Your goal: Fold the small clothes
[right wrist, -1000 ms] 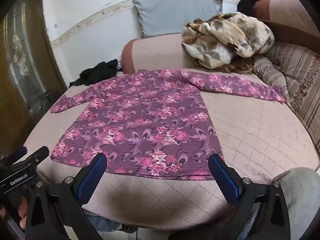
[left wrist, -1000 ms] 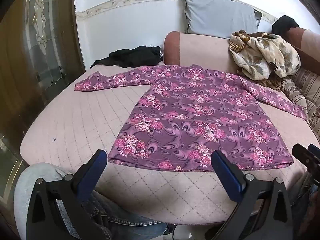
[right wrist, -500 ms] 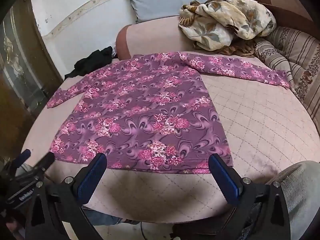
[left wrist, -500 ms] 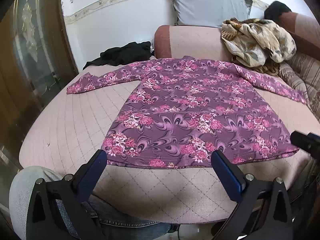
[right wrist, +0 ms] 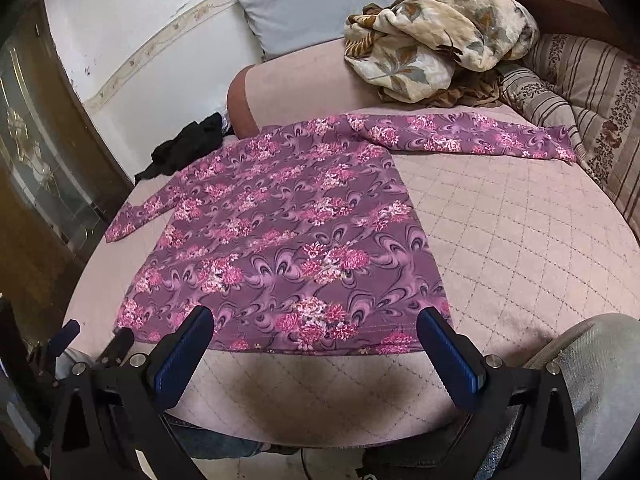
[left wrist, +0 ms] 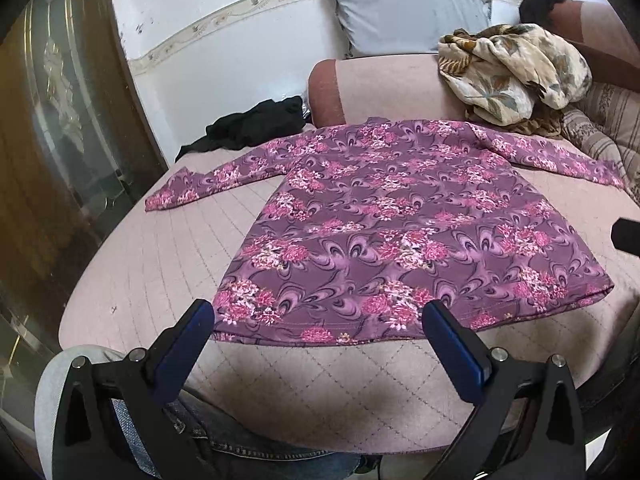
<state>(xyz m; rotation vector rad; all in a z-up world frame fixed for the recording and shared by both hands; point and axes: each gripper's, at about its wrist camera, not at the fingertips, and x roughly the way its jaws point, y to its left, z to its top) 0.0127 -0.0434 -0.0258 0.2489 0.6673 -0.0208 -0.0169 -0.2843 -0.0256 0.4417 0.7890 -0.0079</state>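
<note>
On the quilted pink bed cover: purple floral top spread flat, back or front uppermost not determinable, both sleeves out to the sides, hem nearest the operator. Left gripper poised just short of the hem's left half, fingers wide apart, nothing held. Right gripper likewise at the hem's right half, fingers wide apart and empty.

Step in hand, as judged: first approach for the fold. Recommended: take each hem corner or each sleeve cuff squarely, pinching both fabric layers together without catching the cover beneath; lift evenly on both sides so the fold line runs straight; bring sleeves in across the body before folding hem to collar.

Not verifiable: collar, pressed against the bolster at the far edge; right cuff, lying against the striped bedding; contents of the black garment and the crumpled beige blanket. Near edge of the bed cut off behind the gripper bodies.
</note>
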